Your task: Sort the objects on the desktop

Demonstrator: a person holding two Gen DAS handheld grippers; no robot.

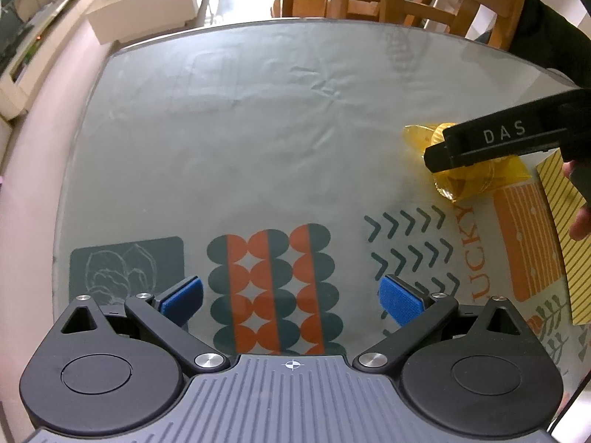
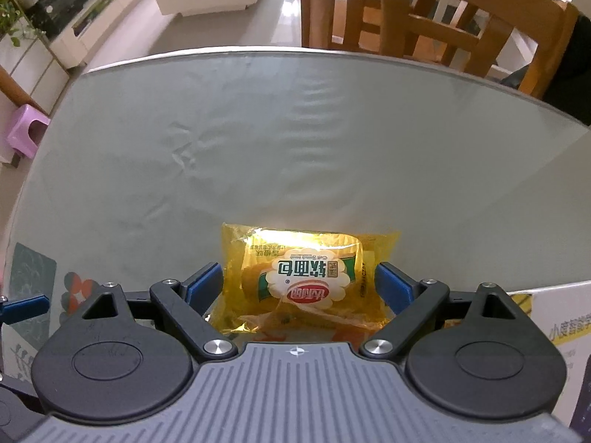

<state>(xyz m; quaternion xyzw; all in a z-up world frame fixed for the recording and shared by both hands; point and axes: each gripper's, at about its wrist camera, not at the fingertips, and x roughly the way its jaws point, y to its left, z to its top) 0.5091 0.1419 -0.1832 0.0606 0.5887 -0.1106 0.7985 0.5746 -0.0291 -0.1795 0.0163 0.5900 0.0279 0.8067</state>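
1. The right gripper [image 2: 297, 284] is low over the glass table [image 2: 258, 140], and its blue pads [image 2: 201, 284] stand apart, one on each side of a yellow bread packet [image 2: 303, 277].
2. The packet lies flat on the table between the pads — close to both, but I cannot tell if they touch it. Its printed label is upside down in the right wrist view.
3. The left gripper [image 1: 291, 297] has its fingers wide apart with nothing between them; under it are coasters with a dark-and-orange circle pattern [image 1: 271, 291].
4. In the left wrist view the bread packet is at about 2 o'clock, partly hidden by the right gripper, with a hand [image 1: 580, 221] behind it.
5. A wooden chair [image 2: 424, 18] stands at 12 o'clock past the far table edge — a white box [image 2: 554, 317] sits at 4 o'clock in the right wrist view.
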